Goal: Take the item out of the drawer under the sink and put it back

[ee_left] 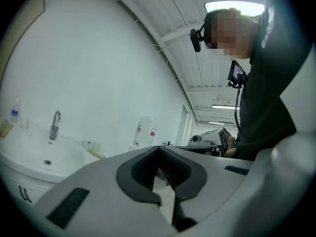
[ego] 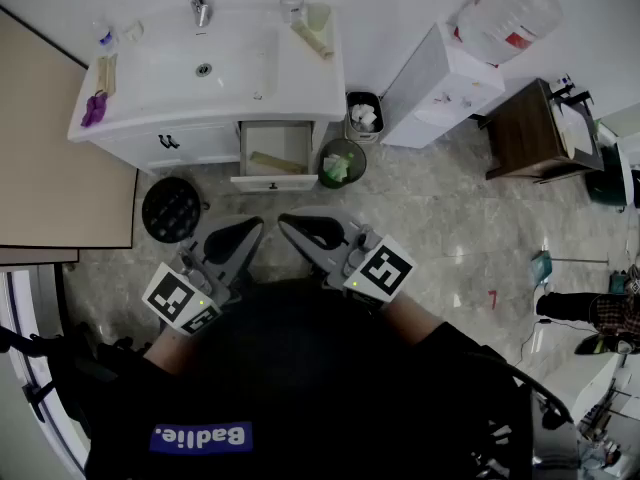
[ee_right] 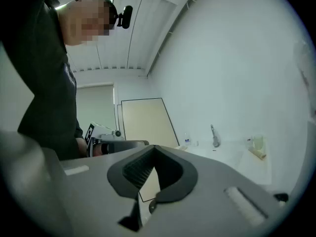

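Under the white sink (ego: 205, 68) the vanity drawer (ego: 274, 180) stands pulled out. A flat tan item (ego: 277, 162) lies inside it. Both grippers are held low, close to the person's body, well short of the drawer, with their tips aimed at it. My left gripper (ego: 254, 228) (ee_left: 165, 207) is shut with nothing between its jaws. My right gripper (ego: 286, 221) (ee_right: 143, 209) is shut and empty too. The two gripper views look upward at wall and ceiling; the sink's faucet (ee_left: 55, 124) (ee_right: 214, 135) shows in both, and the drawer is out of their sight.
A green bucket (ego: 341, 163) and a small waste bin (ego: 363, 116) stand right of the drawer. A black round basket (ego: 171, 209) sits on the floor at its left. Farther right are a white cabinet (ego: 440, 88), a water jug (ego: 510, 8) and a brown table (ego: 530, 128).
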A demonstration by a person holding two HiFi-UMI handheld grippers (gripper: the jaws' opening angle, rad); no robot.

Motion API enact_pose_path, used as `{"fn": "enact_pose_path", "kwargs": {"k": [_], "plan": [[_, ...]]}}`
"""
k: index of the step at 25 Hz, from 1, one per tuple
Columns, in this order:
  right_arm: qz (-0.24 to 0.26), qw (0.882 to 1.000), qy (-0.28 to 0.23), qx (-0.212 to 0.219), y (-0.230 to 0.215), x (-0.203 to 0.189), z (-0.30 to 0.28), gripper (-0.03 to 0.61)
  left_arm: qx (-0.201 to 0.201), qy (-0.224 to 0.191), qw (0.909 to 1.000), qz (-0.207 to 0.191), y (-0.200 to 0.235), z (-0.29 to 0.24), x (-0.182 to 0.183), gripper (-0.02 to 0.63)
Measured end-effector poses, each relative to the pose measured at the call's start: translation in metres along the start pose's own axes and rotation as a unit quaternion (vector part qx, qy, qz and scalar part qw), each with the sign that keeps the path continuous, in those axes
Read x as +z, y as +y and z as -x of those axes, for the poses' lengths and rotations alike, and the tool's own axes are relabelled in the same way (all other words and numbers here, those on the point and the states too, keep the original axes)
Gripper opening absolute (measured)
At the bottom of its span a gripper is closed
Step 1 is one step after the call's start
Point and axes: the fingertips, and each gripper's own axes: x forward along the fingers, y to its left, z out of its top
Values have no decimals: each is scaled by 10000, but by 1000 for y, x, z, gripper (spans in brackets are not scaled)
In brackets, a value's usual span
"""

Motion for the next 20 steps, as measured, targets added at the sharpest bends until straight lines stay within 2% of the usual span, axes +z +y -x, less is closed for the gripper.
{"fn": "enact_pose_path", "kwargs": {"k": [11, 20], "plan": [[25, 10000, -41, 62, -1, -1, 0, 2, 103, 4, 9999, -7, 3, 0, -5, 5], [38, 9994, 58, 333, -27, -2, 29, 2, 523, -79, 9986, -43, -5, -33, -11, 5]]}}
